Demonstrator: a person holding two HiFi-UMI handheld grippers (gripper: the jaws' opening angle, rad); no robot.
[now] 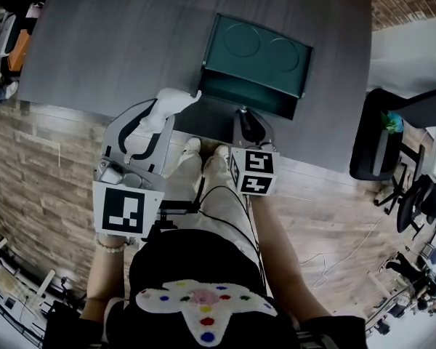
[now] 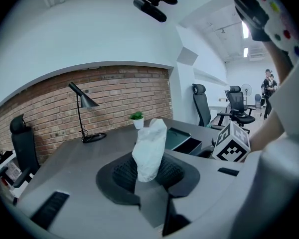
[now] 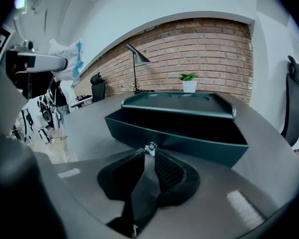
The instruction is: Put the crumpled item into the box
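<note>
The crumpled white item [image 1: 173, 100] [image 2: 149, 151] stands upright between the jaws of my left gripper [image 1: 166, 111] [image 2: 148, 172], which is shut on its lower part, just left of the box and over the table's near edge. The dark teal box [image 1: 260, 55] [image 3: 175, 102] sits on the grey table [image 1: 131, 42], its drawer [image 1: 251, 97] [image 3: 179, 133] pulled out toward me and dark inside. My right gripper [image 1: 245, 118] [image 3: 150, 152] is at the drawer's front wall, jaws nearly together on a small shiny knob [image 3: 150, 147].
A desk lamp [image 2: 82, 106] [image 3: 137, 59] and a small potted plant [image 2: 137, 119] [image 3: 189, 82] stand at the table's far side by a brick wall. Black office chairs [image 1: 381, 144] [image 2: 203, 108] are to the right of the table. The person's feet [image 1: 203, 151] are below the table edge.
</note>
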